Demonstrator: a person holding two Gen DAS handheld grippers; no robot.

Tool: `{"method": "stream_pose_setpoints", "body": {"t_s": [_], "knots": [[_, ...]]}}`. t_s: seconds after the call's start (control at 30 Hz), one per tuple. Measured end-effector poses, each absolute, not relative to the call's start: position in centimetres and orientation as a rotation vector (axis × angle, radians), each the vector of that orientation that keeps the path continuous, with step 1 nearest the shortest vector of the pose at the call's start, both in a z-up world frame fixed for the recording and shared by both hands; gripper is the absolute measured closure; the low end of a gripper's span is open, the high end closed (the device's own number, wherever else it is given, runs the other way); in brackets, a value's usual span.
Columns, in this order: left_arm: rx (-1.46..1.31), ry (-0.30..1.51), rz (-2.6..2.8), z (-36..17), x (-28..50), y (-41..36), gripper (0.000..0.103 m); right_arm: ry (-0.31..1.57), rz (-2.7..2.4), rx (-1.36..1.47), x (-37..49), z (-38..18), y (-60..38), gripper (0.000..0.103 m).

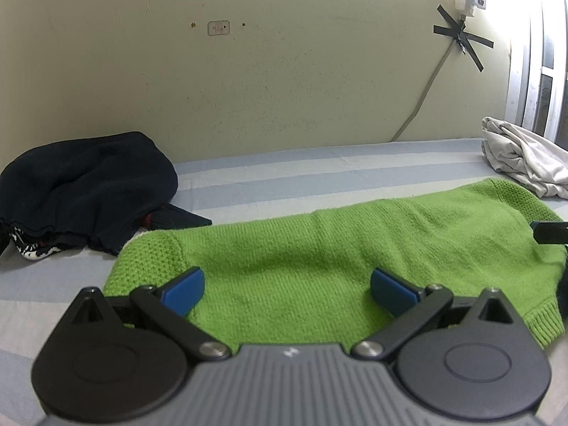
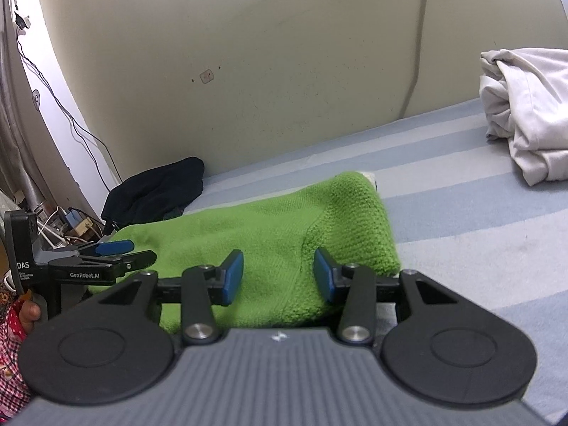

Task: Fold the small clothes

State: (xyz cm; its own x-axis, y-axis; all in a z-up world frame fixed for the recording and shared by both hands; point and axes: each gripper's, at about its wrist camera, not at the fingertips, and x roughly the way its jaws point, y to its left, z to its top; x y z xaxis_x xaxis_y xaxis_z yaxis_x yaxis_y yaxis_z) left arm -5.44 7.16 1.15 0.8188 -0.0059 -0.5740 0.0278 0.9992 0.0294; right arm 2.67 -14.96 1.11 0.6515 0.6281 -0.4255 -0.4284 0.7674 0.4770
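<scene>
Green knit sweater point(image 1: 319, 259) lies flat-ish on the striped bedsheet point(image 1: 319, 170), already folded into a long band running crosswise in front of your tools. Textured knit at both ends, ribbed hem point(image 1: 543, 323) at the near right corner. It sits directly under and ahead of your left gripper point(image 1: 287, 289), spreading right past it. Seen from your right gripper point(image 2: 278, 277), its folded end point(image 2: 355, 223) lies just ahead, slightly humped.
</scene>
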Motion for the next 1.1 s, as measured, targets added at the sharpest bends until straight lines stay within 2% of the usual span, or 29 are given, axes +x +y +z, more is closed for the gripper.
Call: {"method": "stream_pose_setpoints", "body": {"t_s": [0.9,1.1], "knots": [[0.037,0.614,-0.019,1.2,-5.4,7.2,0.000,0.609,0.611,0.356,2.1,1.3,-15.8,0.056],[0.008,0.542,-0.076,1.7,-6.6,7.7,0.000,0.579,0.563,0.335,0.9,1.8,-15.5,0.056]]}}
